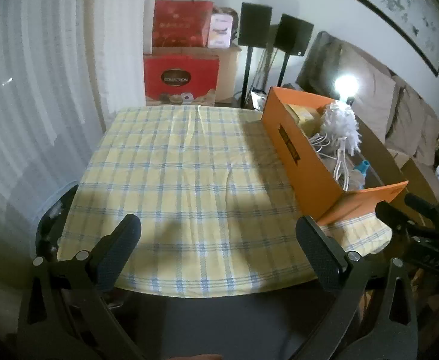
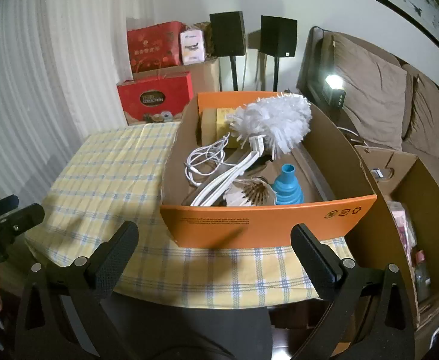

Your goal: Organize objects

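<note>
An orange cardboard box (image 2: 249, 228) (image 1: 285, 141) stands on the right side of a table with a yellow-and-blue checked cloth (image 1: 174, 180) (image 2: 108, 174). Inside lie a white fluffy duster (image 2: 276, 123) (image 1: 339, 126), a tangled white cable (image 2: 204, 162), a blue collapsible funnel (image 2: 288, 189), a shuttlecock (image 2: 249, 195) and a yellowish box (image 2: 219, 123). My right gripper (image 2: 214, 237) is open just before the box's near wall, nothing between its fingers. My left gripper (image 1: 217, 234) is open over the cloth's near edge, empty, to the left of the box.
Red gift boxes (image 1: 180, 78) and two black speakers on stands (image 1: 255, 27) stand behind the table. A brown sofa (image 2: 384, 99) runs along the right wall. An open brown carton (image 2: 414, 210) with items sits right of the table. A bright lamp (image 2: 333, 82) glares. White curtains (image 1: 39, 90) hang left.
</note>
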`<state>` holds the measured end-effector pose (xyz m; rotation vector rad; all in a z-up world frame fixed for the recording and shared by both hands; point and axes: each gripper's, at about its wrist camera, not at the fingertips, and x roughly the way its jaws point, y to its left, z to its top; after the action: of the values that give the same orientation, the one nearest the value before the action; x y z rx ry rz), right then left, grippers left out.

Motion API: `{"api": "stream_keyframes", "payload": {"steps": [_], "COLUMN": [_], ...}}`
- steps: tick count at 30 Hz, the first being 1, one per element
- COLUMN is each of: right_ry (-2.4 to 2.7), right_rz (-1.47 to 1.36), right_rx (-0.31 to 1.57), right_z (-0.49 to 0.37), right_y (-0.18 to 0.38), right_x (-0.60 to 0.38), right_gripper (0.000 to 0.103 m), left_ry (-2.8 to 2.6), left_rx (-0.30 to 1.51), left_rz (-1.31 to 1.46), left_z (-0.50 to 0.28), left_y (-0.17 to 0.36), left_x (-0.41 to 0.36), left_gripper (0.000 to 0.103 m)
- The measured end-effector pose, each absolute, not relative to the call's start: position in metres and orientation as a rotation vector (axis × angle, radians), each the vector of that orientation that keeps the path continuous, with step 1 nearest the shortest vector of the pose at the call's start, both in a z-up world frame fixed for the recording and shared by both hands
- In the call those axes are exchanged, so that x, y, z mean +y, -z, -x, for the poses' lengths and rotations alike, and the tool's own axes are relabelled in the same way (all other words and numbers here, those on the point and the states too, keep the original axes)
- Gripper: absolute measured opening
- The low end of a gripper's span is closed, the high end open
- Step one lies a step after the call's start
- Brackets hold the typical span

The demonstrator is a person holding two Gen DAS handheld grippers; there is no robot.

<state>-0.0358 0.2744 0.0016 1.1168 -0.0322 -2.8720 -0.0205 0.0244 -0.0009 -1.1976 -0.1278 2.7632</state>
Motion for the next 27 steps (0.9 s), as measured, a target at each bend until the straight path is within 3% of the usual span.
{"api": "stream_keyframes", "payload": {"steps": [27], "right_ry": [2.876], "right_rz": [-1.125], "right_rx": [-0.019], "right_z": [0.037], "right_y": [-0.0055], "right_x": [0.2689], "right_gripper": [0.102], "left_ry": [-2.802], "left_rx": [-0.076], "left_rz": [1.191], "left_z": [0.0181], "left_y": [0.0046], "left_x": [0.0235], "left_gripper": [0.103]}}
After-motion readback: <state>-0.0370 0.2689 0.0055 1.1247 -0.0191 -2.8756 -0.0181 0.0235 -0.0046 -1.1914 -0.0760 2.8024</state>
